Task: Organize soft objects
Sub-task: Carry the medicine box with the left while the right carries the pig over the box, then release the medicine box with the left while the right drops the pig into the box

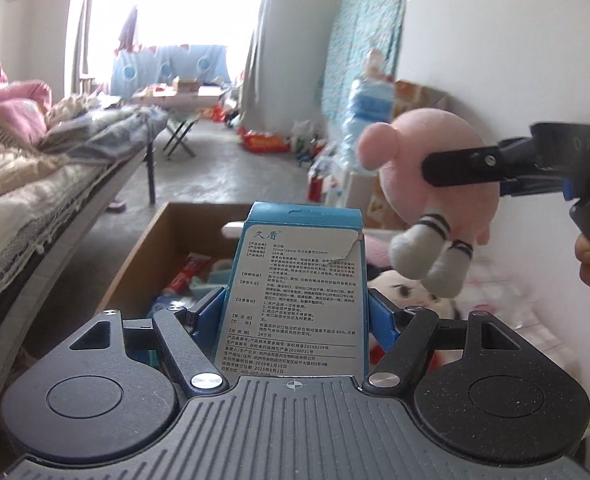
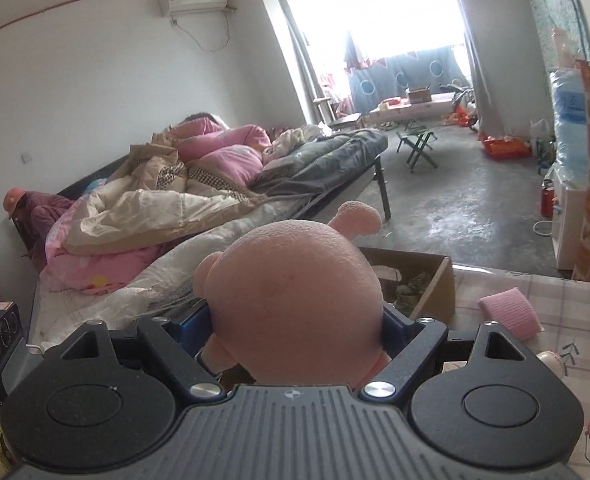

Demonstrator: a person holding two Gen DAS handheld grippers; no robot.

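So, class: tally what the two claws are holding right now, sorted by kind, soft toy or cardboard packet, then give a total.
Soft toys: 1, the pink plush in the right claw
Cardboard packets: 1, the blue box in the left claw
Total: 2

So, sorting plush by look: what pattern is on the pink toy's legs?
Grey legs with black stripes; clearest in the left wrist view.

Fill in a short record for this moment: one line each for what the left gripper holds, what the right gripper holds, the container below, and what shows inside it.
left gripper: shut on a blue and white printed cardboard packet, held upright
right gripper: shut on a pink round-headed plush toy with grey striped feet
container: open brown cardboard box, below the packet
box contents: a red tube and other small packets, unclear
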